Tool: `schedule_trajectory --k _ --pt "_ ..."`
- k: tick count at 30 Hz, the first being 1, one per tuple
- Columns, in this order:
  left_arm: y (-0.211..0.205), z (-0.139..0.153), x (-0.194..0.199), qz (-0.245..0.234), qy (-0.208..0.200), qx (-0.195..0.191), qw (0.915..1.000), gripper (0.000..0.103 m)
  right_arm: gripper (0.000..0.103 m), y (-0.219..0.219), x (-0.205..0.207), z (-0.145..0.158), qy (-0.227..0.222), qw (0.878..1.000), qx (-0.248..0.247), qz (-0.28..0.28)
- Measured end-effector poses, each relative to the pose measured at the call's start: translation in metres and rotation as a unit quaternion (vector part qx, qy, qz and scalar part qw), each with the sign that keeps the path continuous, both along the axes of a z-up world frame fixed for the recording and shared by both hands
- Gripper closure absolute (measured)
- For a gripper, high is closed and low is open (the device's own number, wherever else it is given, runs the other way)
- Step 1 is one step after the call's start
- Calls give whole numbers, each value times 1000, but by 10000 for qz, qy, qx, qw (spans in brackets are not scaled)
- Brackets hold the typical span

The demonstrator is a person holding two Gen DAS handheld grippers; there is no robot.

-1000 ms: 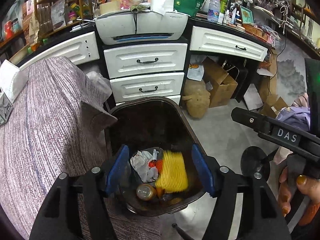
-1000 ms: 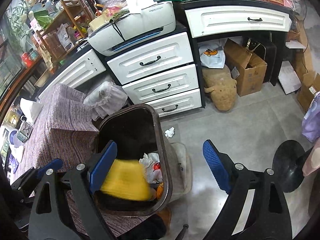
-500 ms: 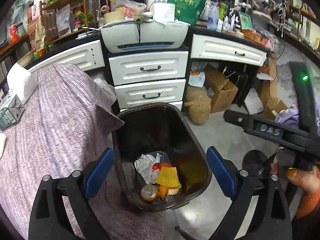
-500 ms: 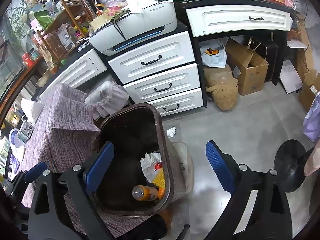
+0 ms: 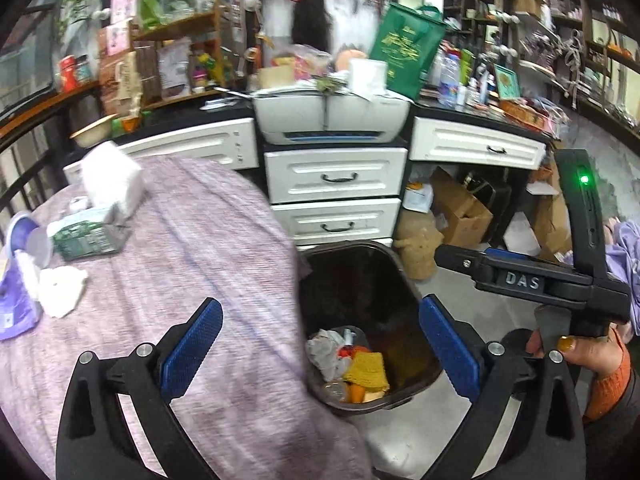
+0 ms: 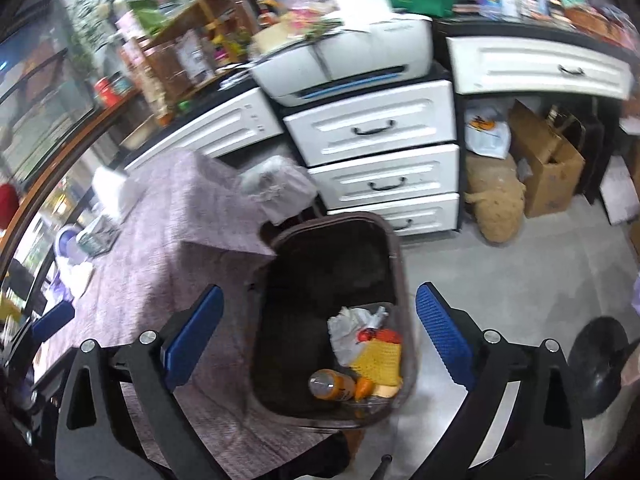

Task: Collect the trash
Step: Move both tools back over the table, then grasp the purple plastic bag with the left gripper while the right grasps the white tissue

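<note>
Left gripper [image 5: 320, 352] and right gripper [image 6: 318, 338] both hang above the dark bin [image 6: 394, 240], jaws opening wide, nothing between them. Yellow netting [image 6: 380, 358], crumpled paper [image 6: 348, 328] and bottle [image 6: 332, 385] lie inside the bin.

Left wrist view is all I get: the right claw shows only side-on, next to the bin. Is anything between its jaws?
Observer: No. In the right wrist view the right claw has nothing between its jaws. They are opening above the bin.
Operator: What sits behind the bin? The tablecloth blocks that spot for me.
Observer: A pale crumpled bag, between the tablecloth's corner and the drawers.
Operator: I count two drawer handles in that stack. Any more?
Observer: Yes, a third. The lowest drawer shows its handle just past the bin's rim.
</note>
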State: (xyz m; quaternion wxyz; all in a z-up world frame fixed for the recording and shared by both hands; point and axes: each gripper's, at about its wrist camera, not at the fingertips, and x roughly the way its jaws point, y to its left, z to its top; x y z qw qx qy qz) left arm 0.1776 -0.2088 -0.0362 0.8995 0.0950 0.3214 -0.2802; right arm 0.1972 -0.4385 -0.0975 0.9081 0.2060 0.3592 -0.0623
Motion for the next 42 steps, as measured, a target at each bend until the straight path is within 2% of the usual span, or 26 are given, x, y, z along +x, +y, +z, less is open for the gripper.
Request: schedule_trajectory --k 11,18,24,32,36,42 --pt "84 7 17 986 -103 117 9950 5 7 77 31 21 -229 9937 -204 1081" --pt "147 8 30 1708 49 49 9853 6 7 127 48 30 -333 9841 -337 1709" --pt "202 8 45 2332 64 184 9722 6 7 170 64 40 -399 9721 -453 2266" --pt "276 14 73 2912 -38 234 9564 8 7 223 88 49 -414 9522 -676 2949" --pt "308 17 103 2999 100 108 9539 12 7 254 106 48 -329 9386 -823 3335" --pt "333 1 158 3014 128 710 9508 21 7 297 139 40 -25 9227 -824 3765"
